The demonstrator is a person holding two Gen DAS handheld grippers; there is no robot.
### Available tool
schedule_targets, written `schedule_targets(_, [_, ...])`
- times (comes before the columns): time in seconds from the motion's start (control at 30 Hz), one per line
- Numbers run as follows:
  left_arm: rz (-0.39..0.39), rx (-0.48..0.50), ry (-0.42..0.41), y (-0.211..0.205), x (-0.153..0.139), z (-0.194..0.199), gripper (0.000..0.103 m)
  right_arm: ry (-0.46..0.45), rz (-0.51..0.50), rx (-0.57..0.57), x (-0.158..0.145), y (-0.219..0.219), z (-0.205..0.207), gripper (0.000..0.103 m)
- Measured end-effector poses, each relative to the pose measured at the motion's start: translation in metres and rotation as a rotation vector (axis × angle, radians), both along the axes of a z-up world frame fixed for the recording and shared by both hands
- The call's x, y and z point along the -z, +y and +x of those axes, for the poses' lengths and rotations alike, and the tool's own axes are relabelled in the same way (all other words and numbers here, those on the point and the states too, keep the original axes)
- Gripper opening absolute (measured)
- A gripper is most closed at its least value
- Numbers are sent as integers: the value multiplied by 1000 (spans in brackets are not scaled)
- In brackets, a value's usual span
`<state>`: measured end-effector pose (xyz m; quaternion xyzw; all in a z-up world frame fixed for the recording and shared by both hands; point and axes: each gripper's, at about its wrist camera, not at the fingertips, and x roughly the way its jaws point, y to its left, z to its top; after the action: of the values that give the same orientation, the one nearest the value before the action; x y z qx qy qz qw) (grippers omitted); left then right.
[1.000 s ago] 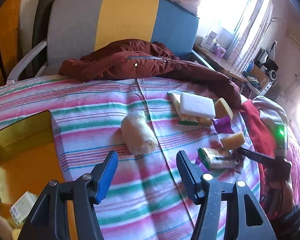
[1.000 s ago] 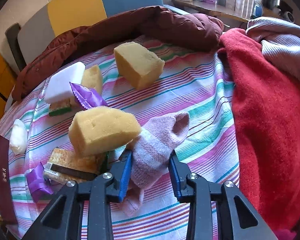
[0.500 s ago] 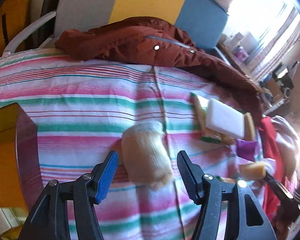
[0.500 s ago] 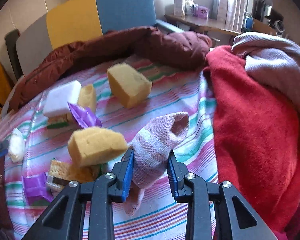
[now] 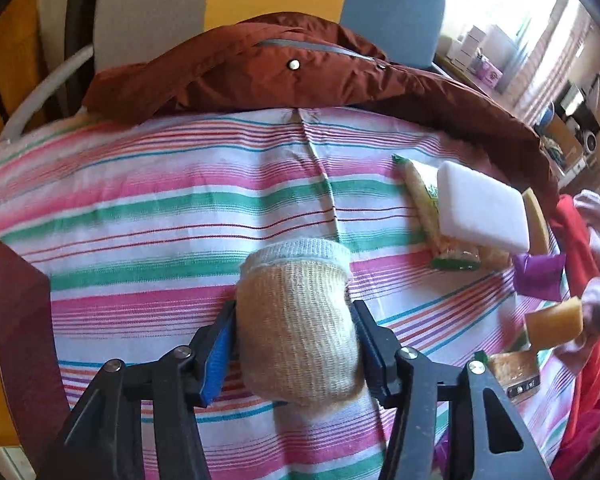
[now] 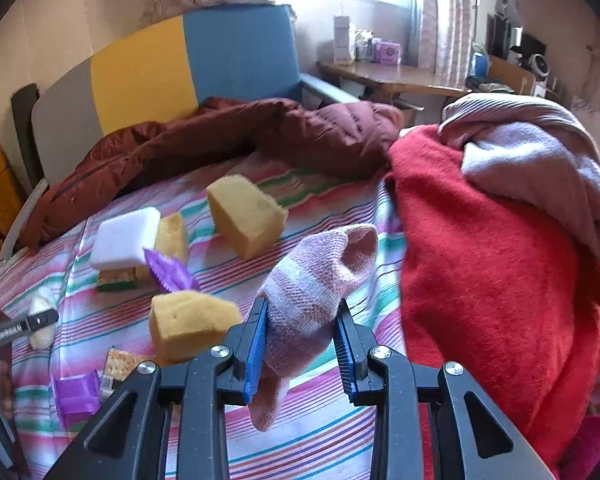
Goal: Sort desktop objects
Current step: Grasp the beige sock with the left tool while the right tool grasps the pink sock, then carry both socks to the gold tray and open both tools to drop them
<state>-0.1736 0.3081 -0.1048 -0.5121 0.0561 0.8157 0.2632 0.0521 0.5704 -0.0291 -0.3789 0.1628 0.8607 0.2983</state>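
- The left gripper [image 5: 296,344] points down at the striped bed sheet [image 5: 180,216]; its jaws are closing on a rolled beige sock [image 5: 300,320], and both pads already touch the roll's sides
- The beige sock lies on the sheet, its pale ribbed cuff facing away from the gripper, near the middle of the bed
- The right gripper [image 6: 302,344] is clamped tight on a pink striped sock [image 6: 312,292]; the open cuff sticks up past the fingertips and the toe end hangs below the pads, clear of the sheet
- Just left of the pink sock sits a yellow sponge block [image 6: 192,326], resting on a cracker packet [image 6: 120,362]; a purple wrapper [image 6: 76,396] lies at the packet's near end
- Farther back a larger yellow sponge [image 6: 244,214] stands alone on the sheet
- A white sponge [image 6: 126,236] rests on a green-edged packet [image 6: 118,280], with another yellow sponge [image 6: 172,236] touching its right side and a second purple wrapper [image 6: 170,272] in front
- A red blanket [image 6: 492,280] with a mauve garment [image 6: 540,160] on top is heaped at the right
- A maroon jacket [image 5: 284,68] lies along the far edge of the bed against the grey, yellow and blue headboard [image 6: 160,72]
- A dark red box [image 5: 20,320] stands at the left edge of the left wrist view
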Motion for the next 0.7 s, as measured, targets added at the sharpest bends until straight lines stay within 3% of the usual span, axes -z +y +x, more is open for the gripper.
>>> schedule_targets(0.23, [20, 3, 27, -12, -14, 14, 53, 109, -20, 17, -13, 6, 13, 32])
schedule_targets(0.4, [30, 43, 95, -19, -36, 41, 53, 218, -62, -95, -25, -6, 14, 32])
schedule_targets(0.7, [65, 60, 177, -46, -74, 83, 53, 259, -145, -345, -26, -46, -2, 32])
